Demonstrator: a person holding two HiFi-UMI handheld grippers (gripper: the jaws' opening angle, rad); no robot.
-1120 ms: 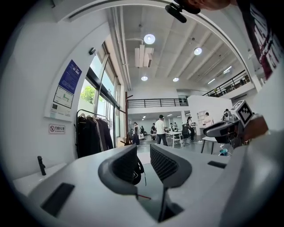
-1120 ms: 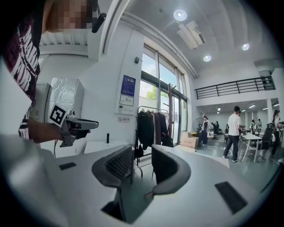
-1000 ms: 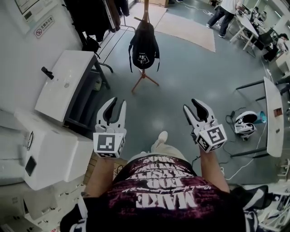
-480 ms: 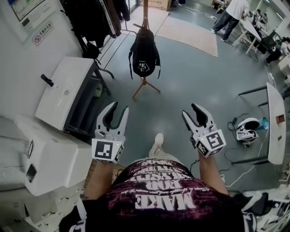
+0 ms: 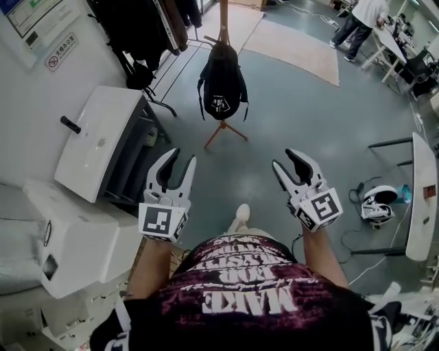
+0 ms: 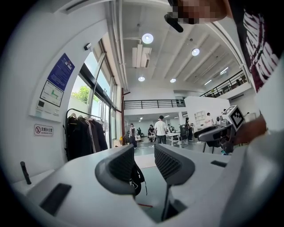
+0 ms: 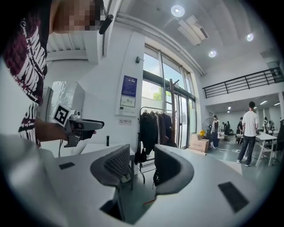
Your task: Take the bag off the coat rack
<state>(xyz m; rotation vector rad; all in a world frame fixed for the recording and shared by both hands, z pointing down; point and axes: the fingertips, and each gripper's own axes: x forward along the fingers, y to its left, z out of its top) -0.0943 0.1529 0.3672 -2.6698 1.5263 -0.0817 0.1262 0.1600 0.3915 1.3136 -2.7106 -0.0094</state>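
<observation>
A black backpack (image 5: pixel 222 82) hangs on a wooden coat rack (image 5: pixel 223 14) that stands on tripod legs a few steps ahead on the grey floor. My left gripper (image 5: pixel 182 155) and right gripper (image 5: pixel 284 159) are held at waist height, well short of it, both pointing toward it. Both are open with nothing between the jaws; the right one's jaws are closing slightly. In the left gripper view the backpack (image 6: pixel 135 177) shows far off between the jaws of the left gripper (image 6: pixel 144 162). A sliver of the backpack (image 7: pixel 155 178) also shows in the right gripper view.
White cabinets (image 5: pixel 99 137) line the left wall. A garment rail with dark coats (image 5: pixel 137 27) stands behind them, left of the coat rack. A beige mat (image 5: pixel 295 44) lies beyond. A white table (image 5: pixel 420 199) and a helmet-like object (image 5: pixel 376 204) are at the right. People (image 5: pixel 360 17) stand far back.
The person has stepped forward, so the rack and backpack sit a little closer. Both grippers stay in front of the body, and the left jaws stand slightly wider.
</observation>
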